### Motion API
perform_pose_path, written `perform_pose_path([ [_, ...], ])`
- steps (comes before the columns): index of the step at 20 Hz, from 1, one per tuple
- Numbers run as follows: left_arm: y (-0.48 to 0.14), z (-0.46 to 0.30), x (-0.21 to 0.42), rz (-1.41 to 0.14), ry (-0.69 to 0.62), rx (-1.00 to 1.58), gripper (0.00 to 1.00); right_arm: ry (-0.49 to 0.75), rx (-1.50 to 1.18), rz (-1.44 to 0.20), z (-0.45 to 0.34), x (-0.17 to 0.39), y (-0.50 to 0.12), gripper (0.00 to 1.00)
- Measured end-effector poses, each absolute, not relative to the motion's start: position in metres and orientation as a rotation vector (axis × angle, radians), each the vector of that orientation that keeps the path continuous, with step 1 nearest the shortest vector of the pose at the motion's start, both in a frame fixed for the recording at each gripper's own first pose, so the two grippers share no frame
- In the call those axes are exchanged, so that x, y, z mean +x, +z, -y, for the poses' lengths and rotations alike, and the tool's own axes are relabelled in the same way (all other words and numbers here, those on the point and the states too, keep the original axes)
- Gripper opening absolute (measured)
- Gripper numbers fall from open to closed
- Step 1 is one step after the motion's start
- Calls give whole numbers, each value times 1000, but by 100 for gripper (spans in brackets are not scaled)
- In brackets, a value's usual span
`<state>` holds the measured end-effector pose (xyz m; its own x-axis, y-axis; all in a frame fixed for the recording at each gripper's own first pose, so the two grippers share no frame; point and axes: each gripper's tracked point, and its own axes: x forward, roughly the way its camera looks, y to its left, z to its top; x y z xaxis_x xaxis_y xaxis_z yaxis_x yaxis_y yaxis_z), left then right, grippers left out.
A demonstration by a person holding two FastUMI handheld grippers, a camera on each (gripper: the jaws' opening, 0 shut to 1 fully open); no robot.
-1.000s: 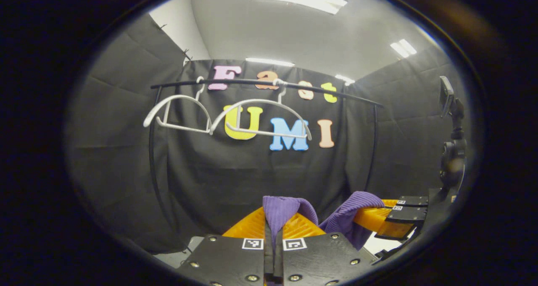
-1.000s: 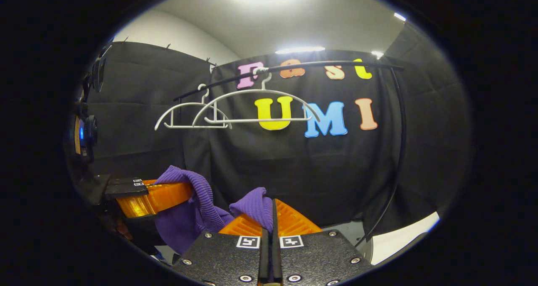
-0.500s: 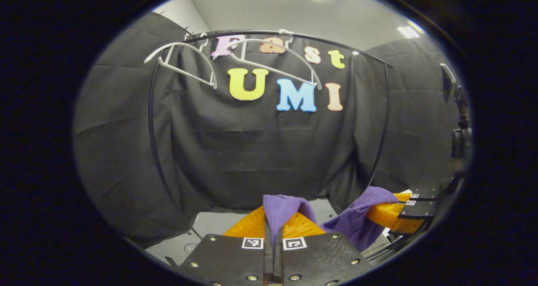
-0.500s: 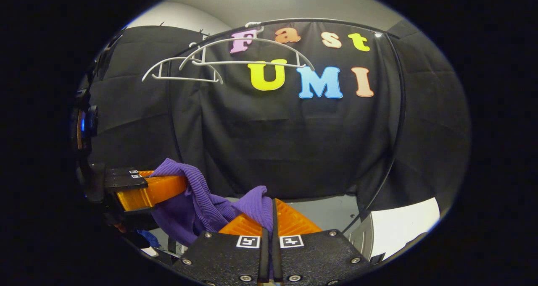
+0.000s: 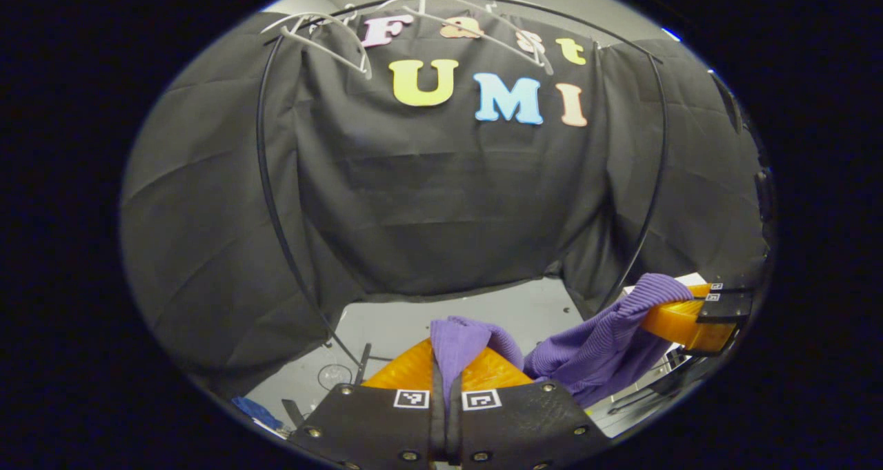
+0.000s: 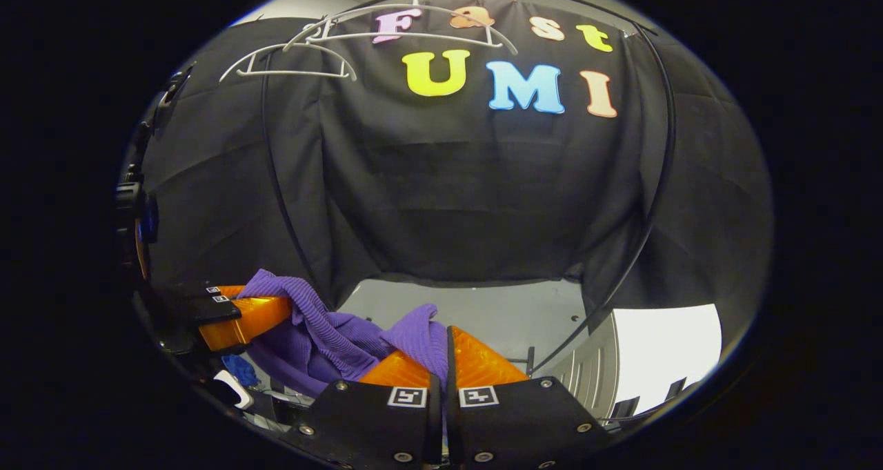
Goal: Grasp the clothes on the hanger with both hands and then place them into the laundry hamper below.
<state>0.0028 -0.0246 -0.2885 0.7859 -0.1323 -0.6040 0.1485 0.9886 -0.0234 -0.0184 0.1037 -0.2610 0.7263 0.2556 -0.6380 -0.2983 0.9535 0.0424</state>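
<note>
A recording booth, not a home: black cloth (image 5: 428, 201) hangs as walls on every side, a thin black garment rail (image 6: 276, 180) arches in front of it carrying two bare white hangers (image 6: 407, 25), and a plain grey floor (image 6: 483, 311) lies below.

Both views are dim overall, the dark cloth (image 5: 441, 201) soaking up light. Fisheye distortion bends the rail (image 6: 662, 145) near the edges. A white patch (image 6: 662, 346) at lower right glares. Focus is fairly sharp, with little blur.
</note>
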Motion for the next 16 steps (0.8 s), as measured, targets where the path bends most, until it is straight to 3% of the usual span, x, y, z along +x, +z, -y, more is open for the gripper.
perform_pose_path([
  [2,-305,25,-3,-682,-158,31,7,316,-78,-739,-103,-24,-278,3],
  [3,-314,26,-8,-701,-163,35,2,323,-85,-768,-104,-28,-288,3],
  [5,-336,25,-15,-743,-167,55,7,333,-99,-821,-102,-37,-307,3],
  [7,-350,19,-20,-776,-170,74,2,343,-104,-866,-101,-43,-321,3],
  [12,-372,19,-36,-853,-169,69,6,362,-141,-957,-97,-62,-349,3],
  [13,-372,16,-34,-847,-162,71,13,366,-143,-973,-96,-66,-351,3],
  [16,-357,10,-37,-800,-146,78,61,383,-124,-1005,-97,-79,-358,9],
])
